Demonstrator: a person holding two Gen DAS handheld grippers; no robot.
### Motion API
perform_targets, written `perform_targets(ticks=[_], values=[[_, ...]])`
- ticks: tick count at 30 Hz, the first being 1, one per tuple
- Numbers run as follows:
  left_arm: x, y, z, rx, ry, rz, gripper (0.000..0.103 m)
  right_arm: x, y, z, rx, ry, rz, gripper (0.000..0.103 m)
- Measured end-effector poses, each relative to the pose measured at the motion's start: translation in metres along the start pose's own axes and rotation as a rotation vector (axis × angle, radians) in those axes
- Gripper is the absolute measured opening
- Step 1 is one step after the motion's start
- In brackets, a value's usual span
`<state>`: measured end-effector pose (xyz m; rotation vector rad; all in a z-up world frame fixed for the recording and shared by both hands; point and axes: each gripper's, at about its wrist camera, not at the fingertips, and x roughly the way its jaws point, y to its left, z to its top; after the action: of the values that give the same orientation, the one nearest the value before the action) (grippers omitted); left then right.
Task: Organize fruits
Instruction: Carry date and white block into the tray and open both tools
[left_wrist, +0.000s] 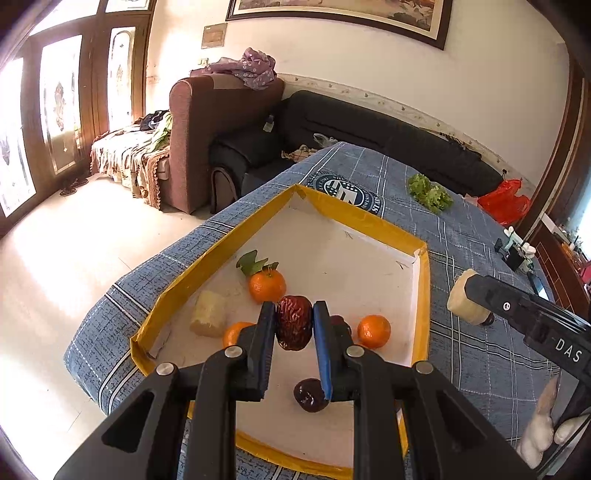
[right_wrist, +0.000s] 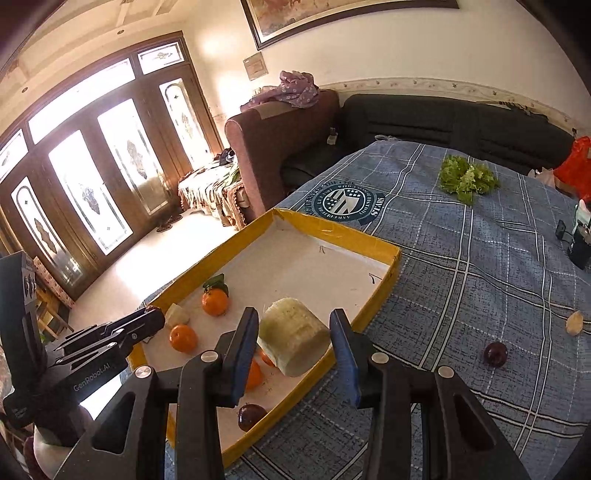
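A yellow-rimmed tray (left_wrist: 369, 219) with a white floor lies on the blue checked cloth. My left gripper (left_wrist: 294, 314) is shut on a wrinkled red date (left_wrist: 294, 326) and holds it above the tray. Below lie tangerines (left_wrist: 266, 285), a pale cylinder chunk (left_wrist: 208, 314) and a dark fruit (left_wrist: 310, 395). My right gripper (right_wrist: 293, 332) is shut on a pale cylindrical fruit chunk (right_wrist: 293, 341) over the tray's right rim (right_wrist: 391, 273). The right gripper also shows in the left wrist view (left_wrist: 476, 295).
On the cloth right of the tray lie a dark round fruit (right_wrist: 495, 353), a pale piece (right_wrist: 574, 323) and a bunch of lettuce (right_wrist: 466, 178). A small device (right_wrist: 578, 236) stands at the right edge. Sofas (left_wrist: 369, 136) stand behind the table.
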<state>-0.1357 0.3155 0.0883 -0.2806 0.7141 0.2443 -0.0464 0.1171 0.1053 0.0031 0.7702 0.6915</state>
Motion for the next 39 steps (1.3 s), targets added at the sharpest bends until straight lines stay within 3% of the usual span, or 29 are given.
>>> perform_targets(ticks=[7, 16, 24, 33, 39], values=[[0.016, 0.008, 0.005, -0.014, 0.026, 0.009, 0.02, 0.018, 0.011, 0.007, -0.033, 0.031, 0.006, 0.045], [0.059, 0.021, 0.005, -0.025, 0.115, 0.011, 0.02, 0.081, 0.021, 0.017, -0.054, 0.137, 0.007, 0.045], [0.071, 0.024, 0.004, -0.032, 0.134, -0.019, 0.023, 0.129, 0.028, 0.013, -0.058, 0.228, -0.003, 0.042], [0.047, 0.026, 0.007, -0.071, 0.085, -0.043, 0.062, 0.133, 0.03, 0.018, -0.041, 0.225, 0.021, 0.041], [0.022, 0.017, 0.008, -0.064, 0.059, 0.061, 0.086, 0.104, 0.031, 0.023, -0.019, 0.174, 0.042, 0.041]])
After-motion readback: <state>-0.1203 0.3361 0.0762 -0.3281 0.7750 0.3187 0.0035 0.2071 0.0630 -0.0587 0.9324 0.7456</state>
